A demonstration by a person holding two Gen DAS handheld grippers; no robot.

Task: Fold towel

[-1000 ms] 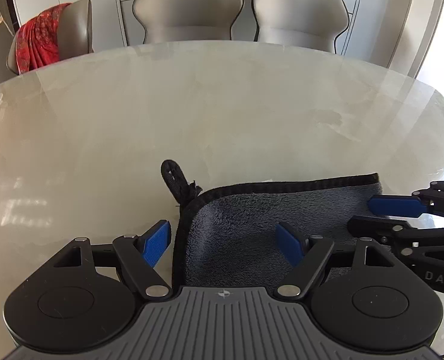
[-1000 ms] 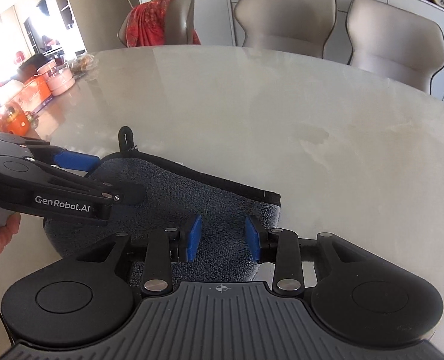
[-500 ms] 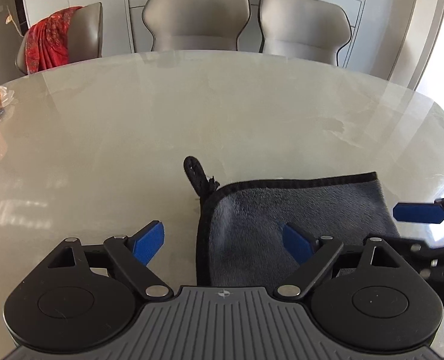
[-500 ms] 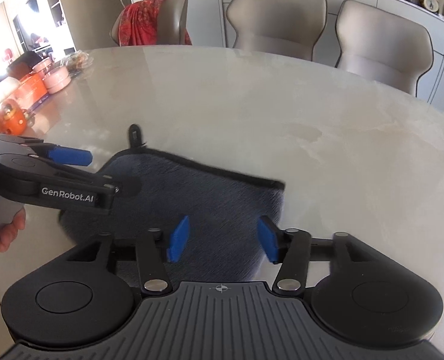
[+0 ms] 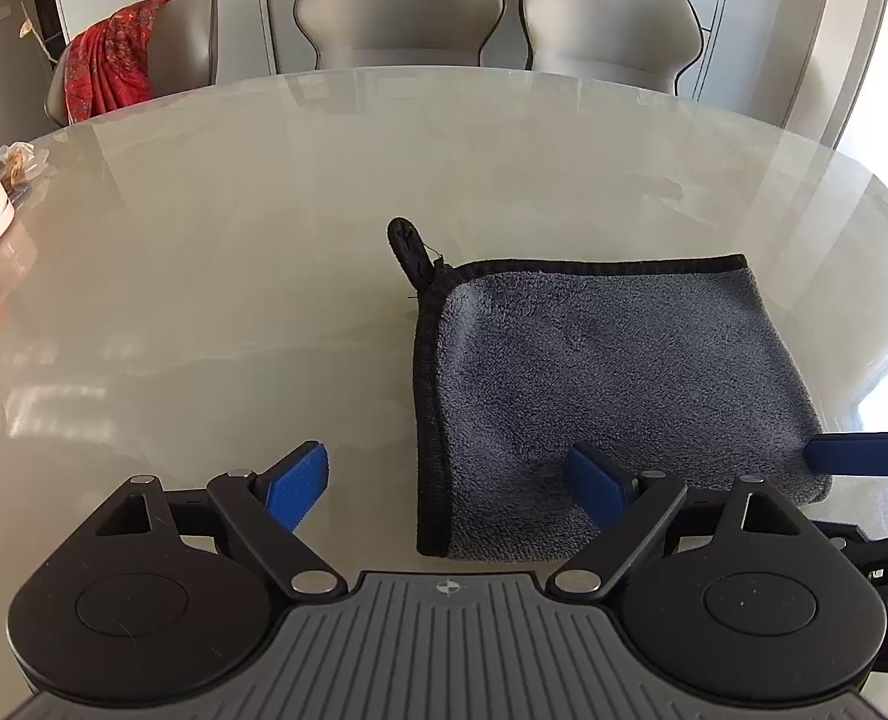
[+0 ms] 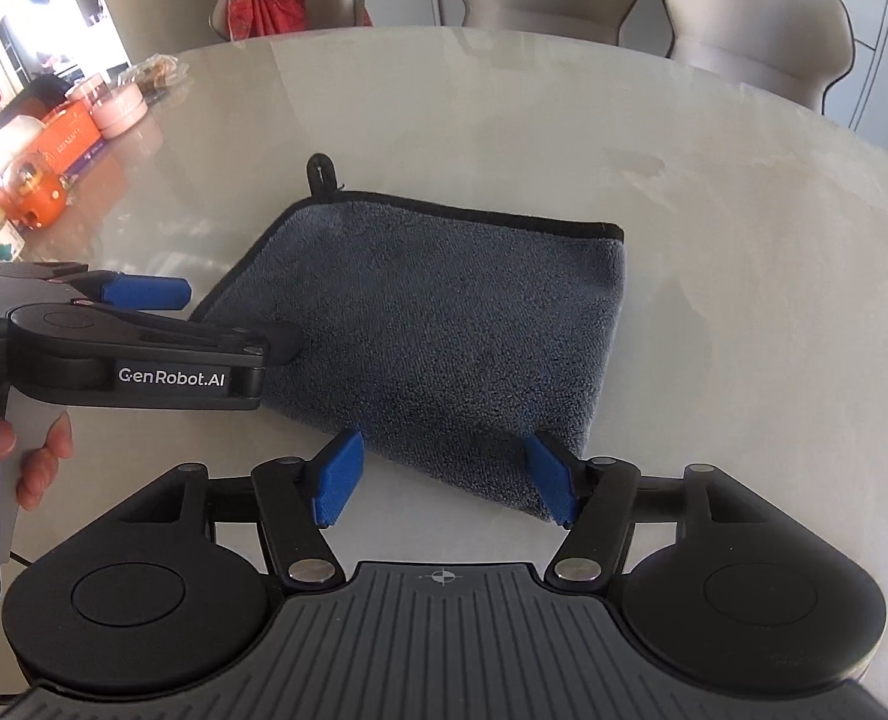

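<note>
1. Towel point(image 5: 612, 384) first: in the left wrist view we've got the grey towel lying flat on the table point(image 5: 264, 210), already folded into a compact rectangle with its black-trimmed edges along the far and left sides and the hanging loop point(image 5: 408, 243) poking out at the far left corner. Our left tool point(image 5: 447, 489) has just been opening and sits wide, holding nothing: one pad is over bare table, the other over the towel's near edge, so the left border runs between the pads. The right tool's blue pad peeks in by the near right corner.

2. In the right wrist view, the towel point(image 6: 444, 336) lies just ahead, its long axis running left to right across us. Our right tool point(image 6: 444, 480) has just been opening too, about halfway, with nothing clamped; the near right corner sits between its pads. The left tool point(image 6: 144, 312) hovers at the towel's left edge, a hand point(image 6: 18, 450) on its grip.

3. We'd say either tool is equally near if another fold is wanted.

4. Containers: a pink lidded pot point(image 6: 120, 111) and an orange box point(image 6: 66, 135) at the table's far left; contents hidden.
</note>
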